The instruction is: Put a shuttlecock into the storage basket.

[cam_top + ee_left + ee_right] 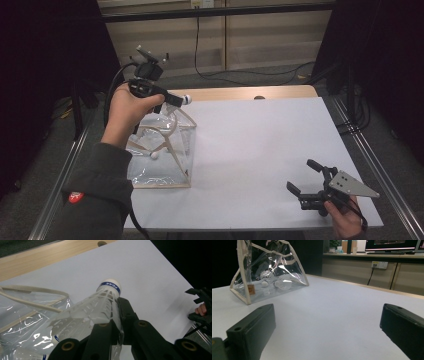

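Left gripper view has the shuttlecock point(100, 305) clamped by its white feather skirt between the left gripper's point(117, 315) black jaws, its cork tip with the blue band pointing out over the white table point(155, 277). Its lower skirt is cut off behind the jaws. Just beside it sits the clear bag point(27, 322), whose glare makes the shuttlecocks inside hard to make out. From the high view, the right gripper point(306, 176) rests near the table's front edge, well apart, jaws wide and holding nothing.
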Motion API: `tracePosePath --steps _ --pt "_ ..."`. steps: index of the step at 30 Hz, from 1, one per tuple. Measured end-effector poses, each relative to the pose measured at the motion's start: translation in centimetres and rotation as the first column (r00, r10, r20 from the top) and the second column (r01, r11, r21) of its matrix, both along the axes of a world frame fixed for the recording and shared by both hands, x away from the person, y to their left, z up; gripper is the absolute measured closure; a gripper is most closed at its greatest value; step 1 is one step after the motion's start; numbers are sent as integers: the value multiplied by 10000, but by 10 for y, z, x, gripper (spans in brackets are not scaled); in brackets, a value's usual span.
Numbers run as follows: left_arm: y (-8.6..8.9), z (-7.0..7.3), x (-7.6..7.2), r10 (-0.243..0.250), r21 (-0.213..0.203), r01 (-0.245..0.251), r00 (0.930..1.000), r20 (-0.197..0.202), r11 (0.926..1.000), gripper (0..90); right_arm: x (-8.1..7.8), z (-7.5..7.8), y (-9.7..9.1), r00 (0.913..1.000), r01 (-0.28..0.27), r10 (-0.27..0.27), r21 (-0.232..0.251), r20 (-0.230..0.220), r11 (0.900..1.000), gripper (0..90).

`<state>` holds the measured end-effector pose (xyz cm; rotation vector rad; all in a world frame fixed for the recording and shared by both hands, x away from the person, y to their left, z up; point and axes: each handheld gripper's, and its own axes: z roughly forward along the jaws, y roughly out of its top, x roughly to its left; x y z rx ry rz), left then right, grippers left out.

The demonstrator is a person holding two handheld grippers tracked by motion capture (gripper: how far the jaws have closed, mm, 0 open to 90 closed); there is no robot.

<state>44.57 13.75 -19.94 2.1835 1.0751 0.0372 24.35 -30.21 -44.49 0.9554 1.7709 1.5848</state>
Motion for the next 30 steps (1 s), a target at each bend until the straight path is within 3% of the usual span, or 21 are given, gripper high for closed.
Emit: tracePosePath --steps 30 --pt "23 -6 3 677 153 -678 9977 84 9976 887 0 0 0 10000 5 -5 8 12 10000 1"
